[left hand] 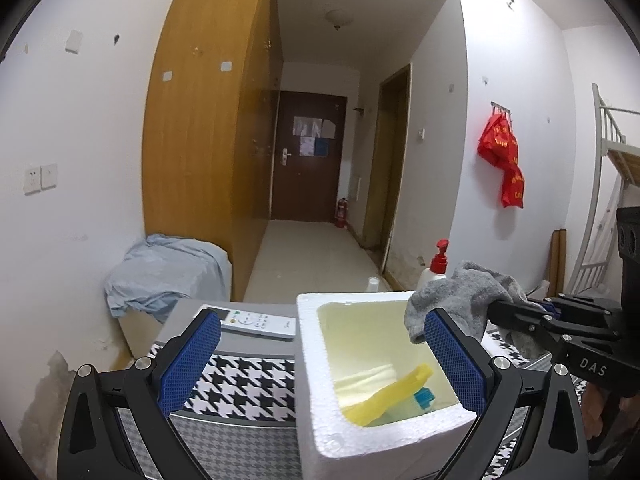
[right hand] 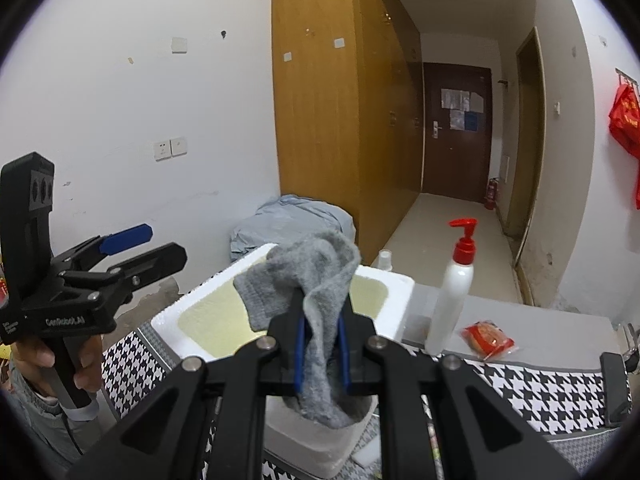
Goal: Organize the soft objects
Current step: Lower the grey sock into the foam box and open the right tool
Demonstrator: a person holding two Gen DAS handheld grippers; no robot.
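A grey sock (right hand: 320,312) hangs crumpled between the blue pads of my right gripper (right hand: 320,320), which is shut on it. In the left wrist view the same grey sock (left hand: 460,300) hovers at the right rim of a white foam box (left hand: 384,436). My right gripper (left hand: 500,312) reaches in from the right there. Inside the box lie a yellow cloth (left hand: 392,396), a pale folded piece and a small blue item. My left gripper (left hand: 320,360) stands open, its fingers straddling the box's near left part. From the right wrist camera, the left gripper (right hand: 160,246) sits left of the foam box (right hand: 200,308).
A white remote (left hand: 260,322) lies left of the box on the houndstooth-covered table (left hand: 240,384). A white pump bottle with a red top (right hand: 452,292), a red snack packet (right hand: 488,338) and a small white cup (right hand: 385,259) stand behind and right. A blue cloth-draped bundle (left hand: 168,276) sits by the wardrobe.
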